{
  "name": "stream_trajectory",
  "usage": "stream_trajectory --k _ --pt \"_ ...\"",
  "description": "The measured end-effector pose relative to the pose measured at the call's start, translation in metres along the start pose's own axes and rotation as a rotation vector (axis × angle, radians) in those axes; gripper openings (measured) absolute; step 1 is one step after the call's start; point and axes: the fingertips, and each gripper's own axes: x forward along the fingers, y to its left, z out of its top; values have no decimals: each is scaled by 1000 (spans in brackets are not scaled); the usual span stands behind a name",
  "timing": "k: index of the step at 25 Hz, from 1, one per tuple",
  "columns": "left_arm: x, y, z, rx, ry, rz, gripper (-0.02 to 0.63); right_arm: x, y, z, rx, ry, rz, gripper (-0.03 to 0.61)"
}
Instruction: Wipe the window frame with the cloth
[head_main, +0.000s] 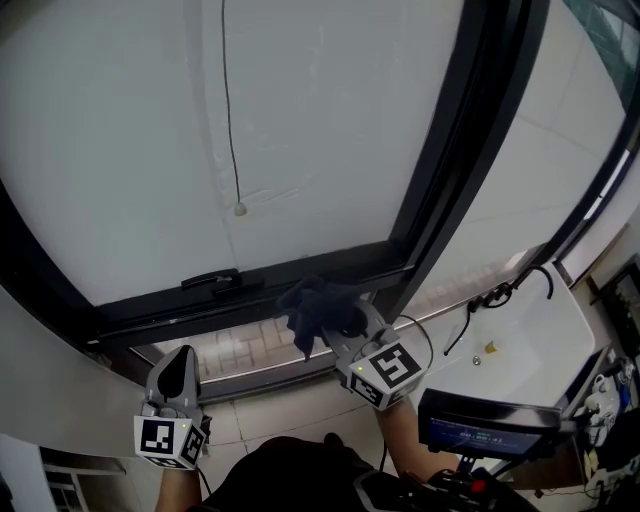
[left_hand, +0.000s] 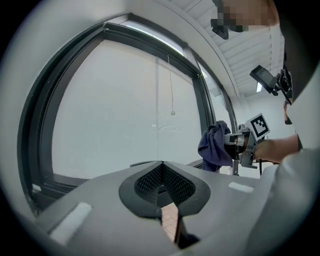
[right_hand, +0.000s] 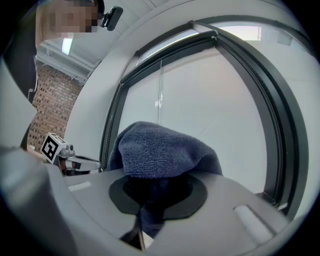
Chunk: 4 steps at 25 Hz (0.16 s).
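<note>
Right gripper (head_main: 338, 328): jaws clamped on the cloth, its bunched folds spilling over the tips.
Cloth (head_main: 318, 310): dark blue, projecting from the right gripper toward 11 o'clock in the head view, at the lower rail of the window frame (head_main: 300, 272).
Left gripper (head_main: 180, 362): jaws pressed together with nothing between them, at 8 o'clock of the cloth and well apart.

dark blue cloth (head_main: 318, 312), black window frame (head_main: 440, 190)
</note>
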Motion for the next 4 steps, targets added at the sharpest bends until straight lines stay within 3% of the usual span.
stream_trajectory --k 4 --pt "0 2 5 -24 -31 19 -6 -4 2 -6 11 16 -5 49"
